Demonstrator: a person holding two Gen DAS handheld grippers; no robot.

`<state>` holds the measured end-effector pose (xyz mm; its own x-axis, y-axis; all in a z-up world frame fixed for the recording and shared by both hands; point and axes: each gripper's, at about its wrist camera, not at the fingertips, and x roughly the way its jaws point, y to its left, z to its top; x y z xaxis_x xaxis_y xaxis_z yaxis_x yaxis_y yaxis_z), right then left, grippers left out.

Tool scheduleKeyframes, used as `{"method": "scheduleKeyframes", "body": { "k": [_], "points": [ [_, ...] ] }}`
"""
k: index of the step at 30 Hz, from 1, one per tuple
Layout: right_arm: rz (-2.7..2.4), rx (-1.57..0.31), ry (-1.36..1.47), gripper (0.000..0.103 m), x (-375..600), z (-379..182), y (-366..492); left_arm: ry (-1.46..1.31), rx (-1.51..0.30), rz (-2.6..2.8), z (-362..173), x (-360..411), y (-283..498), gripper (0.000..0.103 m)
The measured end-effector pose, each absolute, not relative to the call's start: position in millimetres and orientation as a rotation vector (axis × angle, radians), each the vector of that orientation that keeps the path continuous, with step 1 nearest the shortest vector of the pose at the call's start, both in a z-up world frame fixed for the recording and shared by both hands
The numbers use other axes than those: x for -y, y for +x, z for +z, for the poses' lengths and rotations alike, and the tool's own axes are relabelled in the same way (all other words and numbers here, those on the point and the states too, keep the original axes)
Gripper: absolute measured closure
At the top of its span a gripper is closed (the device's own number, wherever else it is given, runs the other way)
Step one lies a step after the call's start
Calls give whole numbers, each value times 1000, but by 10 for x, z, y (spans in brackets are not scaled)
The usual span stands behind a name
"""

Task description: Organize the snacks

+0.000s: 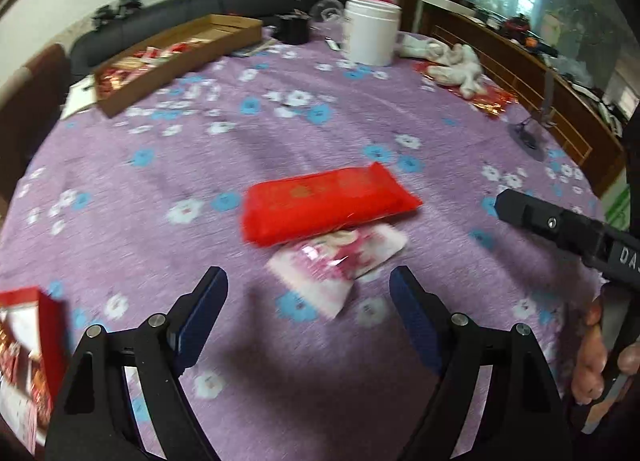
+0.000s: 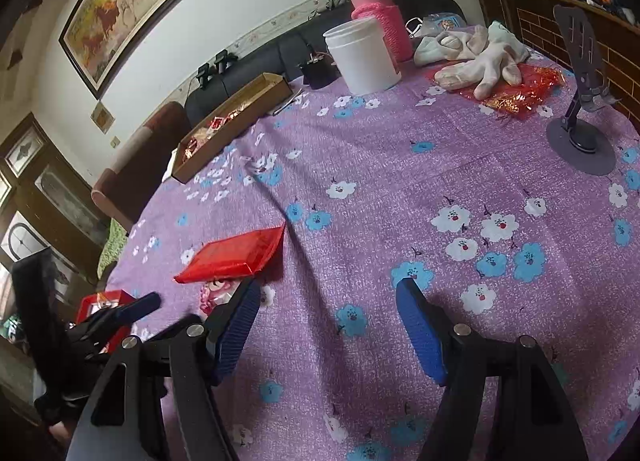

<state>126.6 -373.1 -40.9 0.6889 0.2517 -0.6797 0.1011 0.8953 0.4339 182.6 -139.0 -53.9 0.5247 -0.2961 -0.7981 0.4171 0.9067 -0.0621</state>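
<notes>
L gripper: jaws wide, nothing held. R gripper: jaws approx. half open, empty. Red pack seen at frame centre in L view, lying partly over pink pack on tablecloth. Box w/ snacks at upper left. Judged step: pick-up of red pack. Pack best straddled across its short width, pads lowered flat to cloth before closing, so pink pack isn't dragged.
</notes>
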Motion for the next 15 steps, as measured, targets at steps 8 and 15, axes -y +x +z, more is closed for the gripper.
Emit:
{"method": "scheduleKeyframes", "body": {
  "k": [8, 15],
  "points": [
    [87, -788, 490, 30, 3766, -364, 1242, 75, -986, -536, -680, 1569, 1940, 20],
    [60, -778, 478, 30, 3775, -386, 1244, 93, -884, -545, -712, 1615, 1873, 34]
  ]
}}
